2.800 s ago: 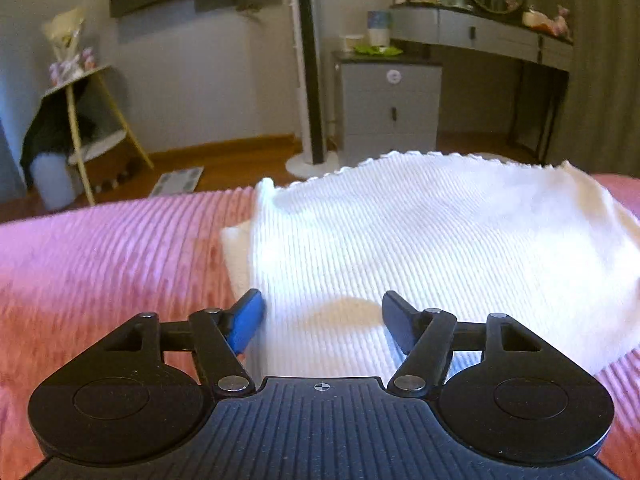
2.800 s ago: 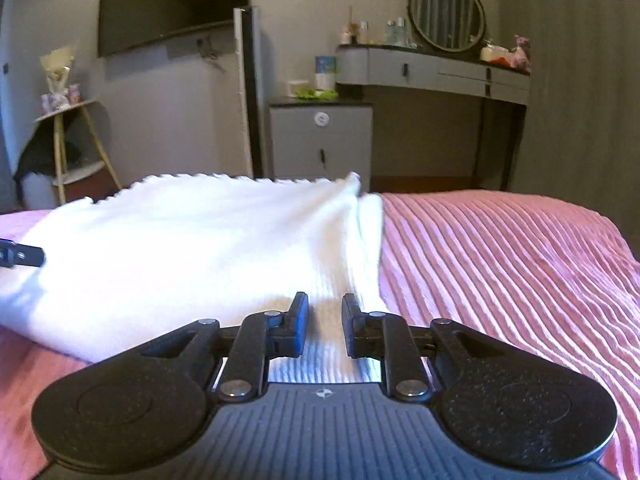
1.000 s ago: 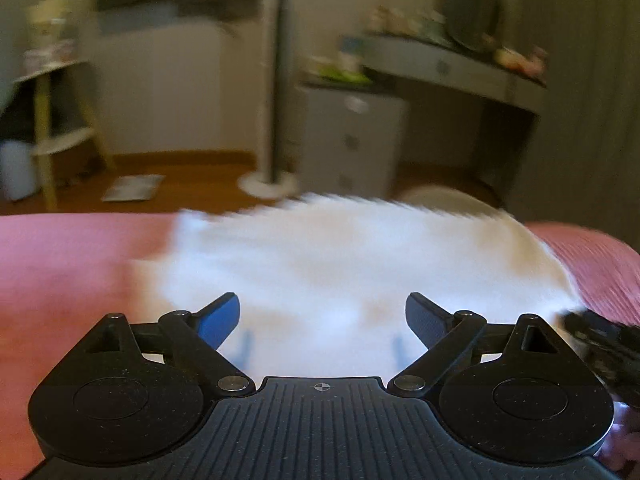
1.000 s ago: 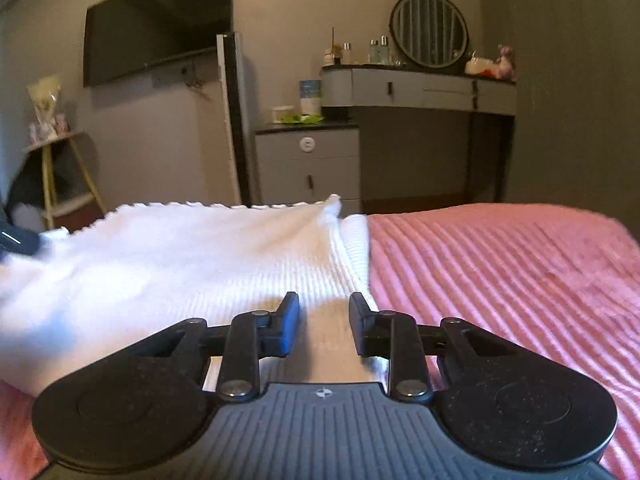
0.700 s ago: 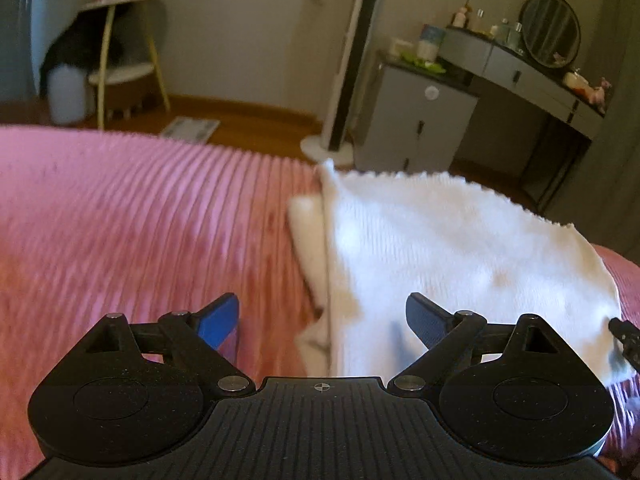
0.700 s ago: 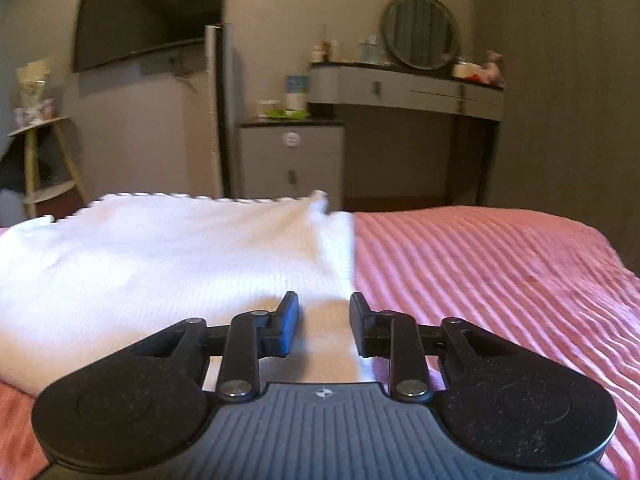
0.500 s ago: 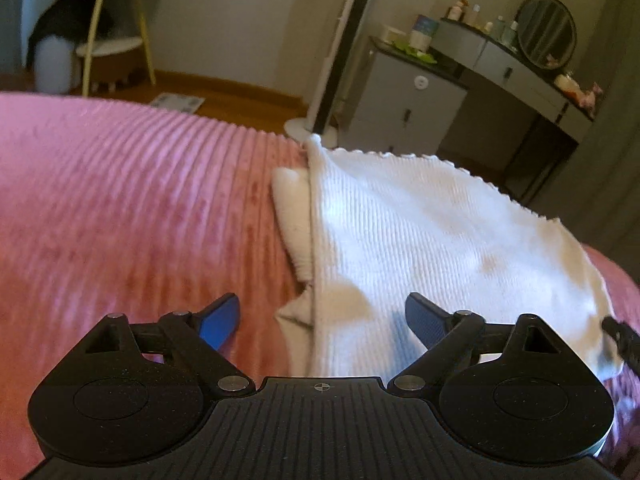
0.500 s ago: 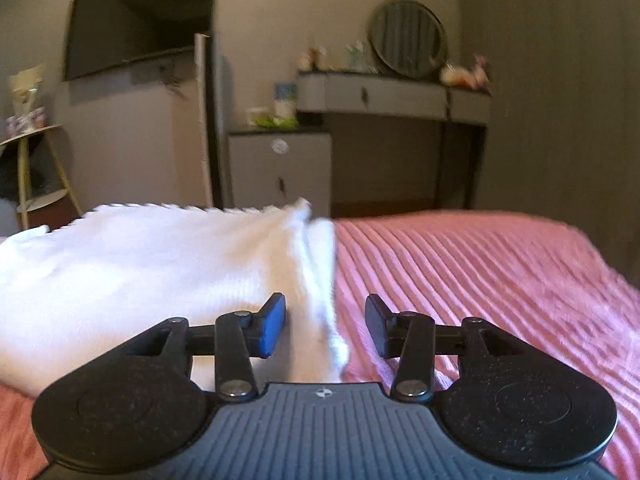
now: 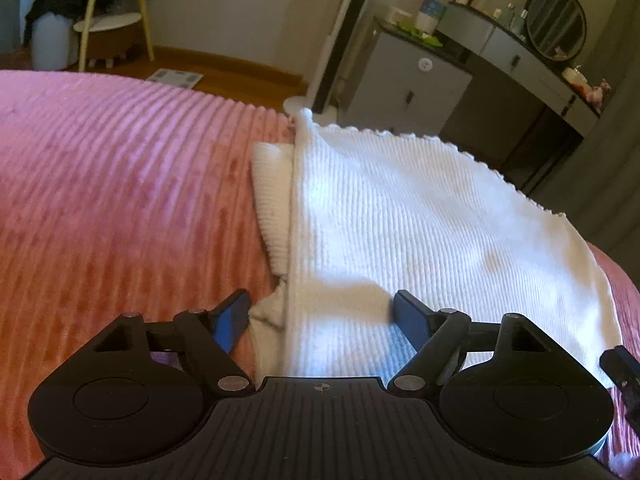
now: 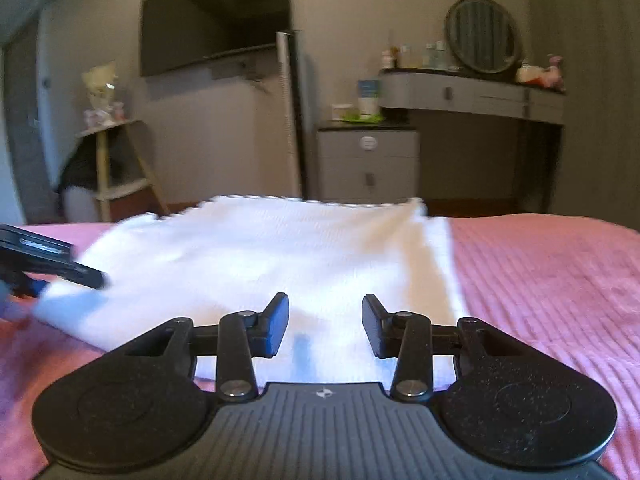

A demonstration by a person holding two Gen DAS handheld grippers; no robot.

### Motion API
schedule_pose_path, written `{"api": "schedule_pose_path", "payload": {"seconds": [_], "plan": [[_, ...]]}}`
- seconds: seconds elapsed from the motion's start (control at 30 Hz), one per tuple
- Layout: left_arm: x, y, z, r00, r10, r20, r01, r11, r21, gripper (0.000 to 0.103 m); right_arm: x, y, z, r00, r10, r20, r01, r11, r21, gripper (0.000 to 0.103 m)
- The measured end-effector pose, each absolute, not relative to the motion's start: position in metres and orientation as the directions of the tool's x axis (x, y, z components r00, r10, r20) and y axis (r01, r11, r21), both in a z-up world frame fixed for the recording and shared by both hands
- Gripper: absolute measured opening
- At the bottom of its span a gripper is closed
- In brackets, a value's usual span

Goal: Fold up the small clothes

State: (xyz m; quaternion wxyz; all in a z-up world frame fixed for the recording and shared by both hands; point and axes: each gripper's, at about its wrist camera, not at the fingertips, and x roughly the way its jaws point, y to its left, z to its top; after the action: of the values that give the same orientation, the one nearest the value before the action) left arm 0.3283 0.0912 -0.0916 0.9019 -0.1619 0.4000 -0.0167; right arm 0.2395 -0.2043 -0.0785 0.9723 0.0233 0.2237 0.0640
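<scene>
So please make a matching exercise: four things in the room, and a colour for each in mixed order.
Things:
1. garment
2. bedspread
3. TV
4. cabinet

Colours:
a. black
b. pink
c. grey
d. white

Pairs: 1-d, 2-b, 3-a, 4-c

Pink ribbed bed point(image 9: 120, 184) under a folded white knit garment point(image 9: 420, 232)
</scene>
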Motion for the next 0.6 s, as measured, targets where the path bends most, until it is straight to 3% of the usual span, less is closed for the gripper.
{"api": "schedule_pose_path", "payload": {"seconds": [0.1, 0.27, 0.33, 0.47, 0.6], "plan": [[0.331, 0.093, -0.092, 0.673, -0.178, -0.718, -0.111, 0.935, -0.337, 0.078, 0.24, -0.199, -0.087, 0.888, 0.149, -0.435, -0.143, 0.989, 0.046, 0.04], [0.339, 0.105, -0.094, 0.65, -0.254, -0.716, -0.118, 0.897, -0.425, 0.053, 0.249, -0.212, -0.093, 0.87, 0.189, -0.455, -0.129, 0.979, 0.159, 0.04], [0.342, 0.11, -0.093, 0.644, -0.266, -0.717, -0.144, 0.879, -0.455, 0.052, 0.249, -0.215, -0.095, 0.868, 0.204, -0.453, -0.13, 0.973, 0.19, 0.04], [0.346, 0.114, -0.096, 0.639, -0.263, -0.723, -0.169, 0.869, -0.466, 0.063, 0.25, -0.213, -0.098, 0.862, 0.22, -0.456, -0.142, 0.97, 0.2, 0.04], [0.353, 0.114, -0.102, 0.638, -0.282, -0.717, -0.183, 0.849, -0.496, 0.061, 0.249, -0.209, -0.097, 0.86, 0.231, -0.455, -0.152, 0.967, 0.204, 0.04]]}}
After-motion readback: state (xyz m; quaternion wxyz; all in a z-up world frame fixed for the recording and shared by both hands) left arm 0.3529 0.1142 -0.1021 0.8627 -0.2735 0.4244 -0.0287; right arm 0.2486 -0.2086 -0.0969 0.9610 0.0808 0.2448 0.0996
